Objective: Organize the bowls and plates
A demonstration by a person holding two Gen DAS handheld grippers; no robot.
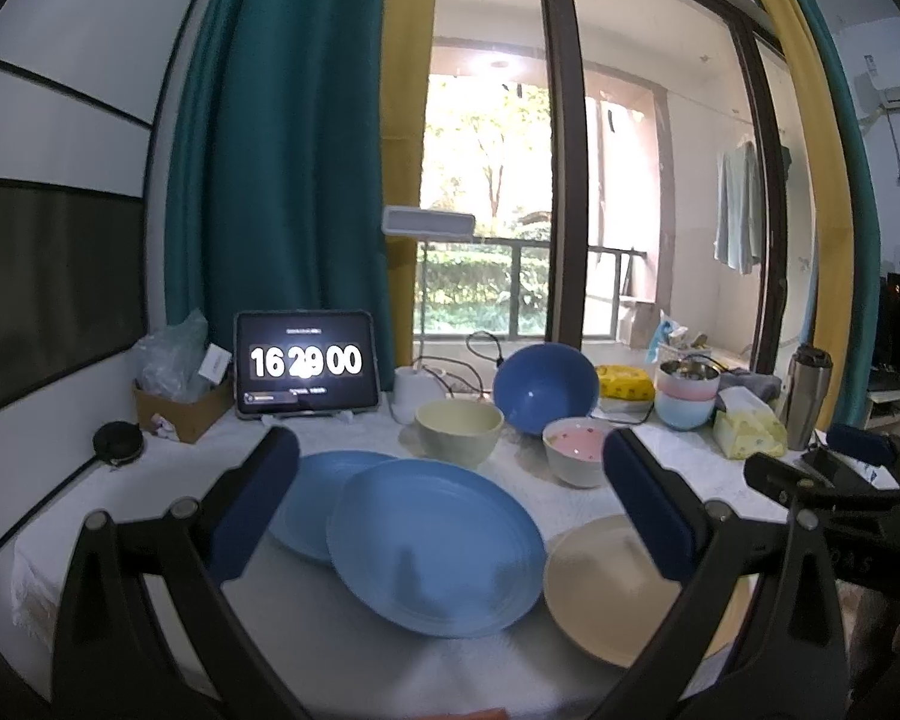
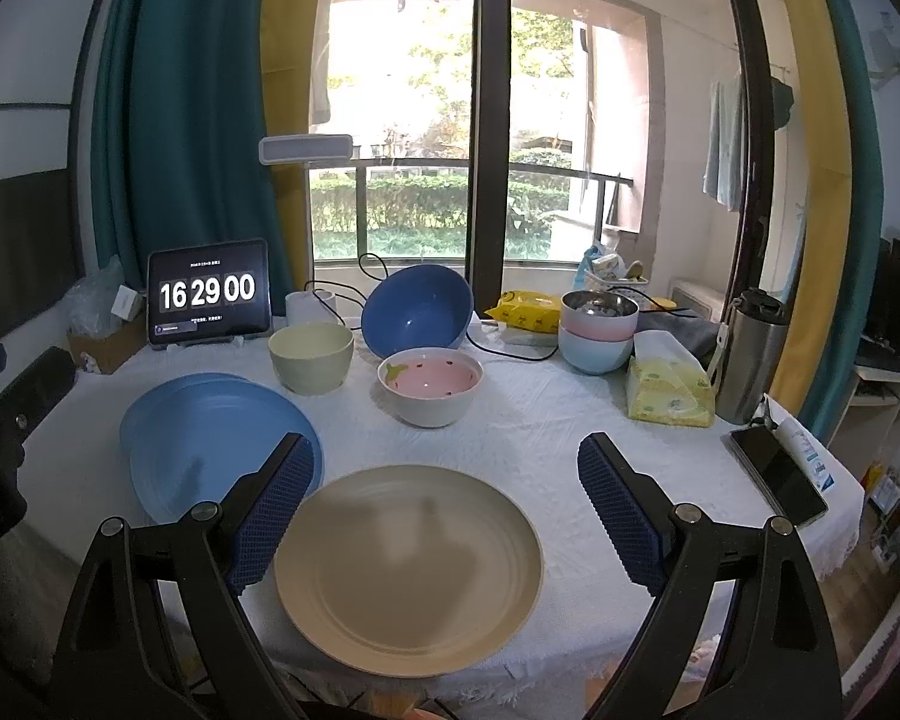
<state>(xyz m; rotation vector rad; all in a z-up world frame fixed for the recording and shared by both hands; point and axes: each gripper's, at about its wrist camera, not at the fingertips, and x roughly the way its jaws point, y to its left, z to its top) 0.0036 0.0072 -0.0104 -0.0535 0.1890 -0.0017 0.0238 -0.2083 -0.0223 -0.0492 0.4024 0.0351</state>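
Lying flat on the white cloth-covered table (image 2: 510, 420): a round beige plate with a ringed rim (image 2: 408, 564) right under the wide-open, empty right claw (image 2: 444, 510), and two overlapping round blue plates (image 1: 432, 546) below the equally spread, empty left claw (image 1: 450, 504). Behind them, a pale yellow bowl (image 2: 311, 357), a pink-lined white bowl (image 2: 431, 387) and a tilted deep blue bowl (image 2: 417, 309). Probably stiff, light and slick; best pinched at the raised rim, since flat on cloth leaves little to get under.
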